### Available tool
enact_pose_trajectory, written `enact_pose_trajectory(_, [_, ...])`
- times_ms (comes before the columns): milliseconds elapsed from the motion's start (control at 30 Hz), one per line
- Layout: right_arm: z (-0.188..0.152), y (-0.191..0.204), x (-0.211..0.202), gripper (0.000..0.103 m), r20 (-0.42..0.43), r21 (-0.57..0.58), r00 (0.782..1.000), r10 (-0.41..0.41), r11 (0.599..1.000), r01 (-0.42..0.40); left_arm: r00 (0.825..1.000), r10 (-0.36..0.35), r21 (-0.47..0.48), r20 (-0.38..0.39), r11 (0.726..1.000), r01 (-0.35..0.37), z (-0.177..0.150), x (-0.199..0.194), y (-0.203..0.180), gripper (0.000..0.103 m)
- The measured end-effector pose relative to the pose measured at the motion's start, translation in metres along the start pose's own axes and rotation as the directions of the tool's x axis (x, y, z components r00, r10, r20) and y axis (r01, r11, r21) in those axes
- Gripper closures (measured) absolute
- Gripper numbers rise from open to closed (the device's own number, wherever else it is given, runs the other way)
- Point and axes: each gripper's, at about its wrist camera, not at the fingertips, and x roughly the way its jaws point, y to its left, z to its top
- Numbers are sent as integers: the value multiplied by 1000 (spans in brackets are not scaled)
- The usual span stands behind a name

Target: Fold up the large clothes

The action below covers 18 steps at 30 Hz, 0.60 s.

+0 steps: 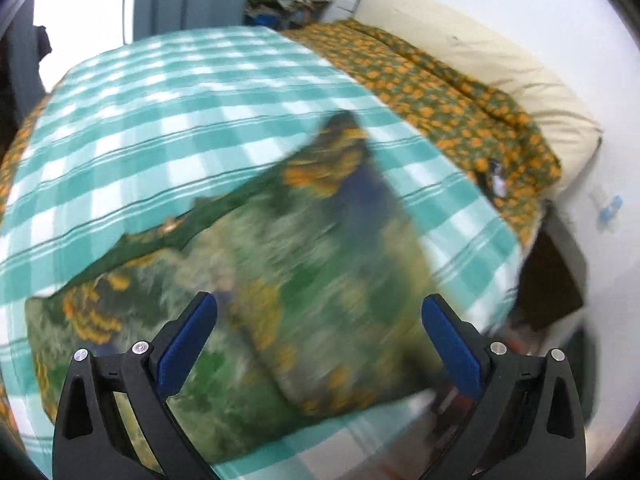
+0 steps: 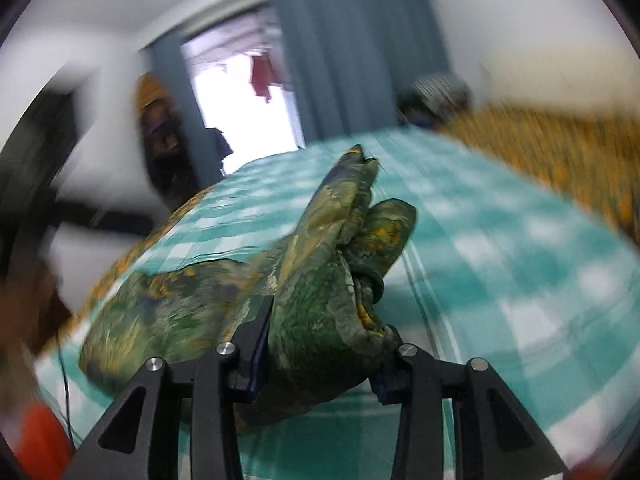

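Observation:
A large green garment with orange and yellow flowers (image 1: 280, 280) lies bunched and blurred on the teal-and-white checked sheet (image 1: 160, 120) of a bed. Above it my left gripper (image 1: 318, 320) hangs open, blue pads wide apart with nothing between them. In the right wrist view a thick bunch of the same garment (image 2: 320, 280) fills the gap between the jaws of my right gripper (image 2: 320, 360), which is shut on it. From there the cloth rises in folds ahead of the fingers, and the rest trails left onto the checked sheet (image 2: 500, 260).
An orange-and-green floral bedspread (image 1: 460, 92) and a cream pillow (image 1: 500, 52) lie along the bed's right side by the white wall. A pile of clothes (image 1: 288, 0) sits at the far corner. Grey-blue curtains (image 2: 352, 52) frame a bright opening (image 2: 248, 100). Dark objects (image 1: 548, 280) stand beside the bed.

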Motion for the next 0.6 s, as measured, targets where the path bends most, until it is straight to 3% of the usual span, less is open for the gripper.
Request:
enact_pose_trajectory(67, [4,35,-7,65,25,-130,999,36,991,-33,999,4,9,-51,1000,-4,13,5,-4,1])
enact_pose_trajectory(167, [-3,68,-16,65,41,-269,996,84,961,-70,987,107,80,-117,992,-98,13,12,-10,1])
enact_pose_trajectory(267, [-13,100,-22,68,43,-376,991,123,921,-98,944,279,154,-179,955,-253,-1,30,-10,5])
enact_pose_trajectory(300, [-15,106,-22,68,39,-397,990,137,911,-110,932,312,165,-185,945,-284,-5,34,-8,15])
enact_pose_trajectory(333, [-17,108,-22,68,38,-405,989,143,907,-115,919,339,166,-201,936,-309,-11,40,-3,54])
enact_pose_trajectory(367, [-19,111,-21,68,37,-413,988,149,903,-120,920,320,134,-228,946,-295,-15,44,5,71])
enact_pose_trajectory(433, [-19,111,-18,68,18,-407,985,171,901,-149,933,282,78,-224,959,-271,-19,40,19,77])
enact_pose_trajectory(500, [-17,109,-22,66,2,-378,981,194,908,-179,948,243,28,-207,970,-242,-22,28,33,79])
enact_pose_trajectory(600, [-8,86,-30,48,-27,-225,953,302,927,-300,963,212,-7,-167,976,-216,-26,1,63,80])
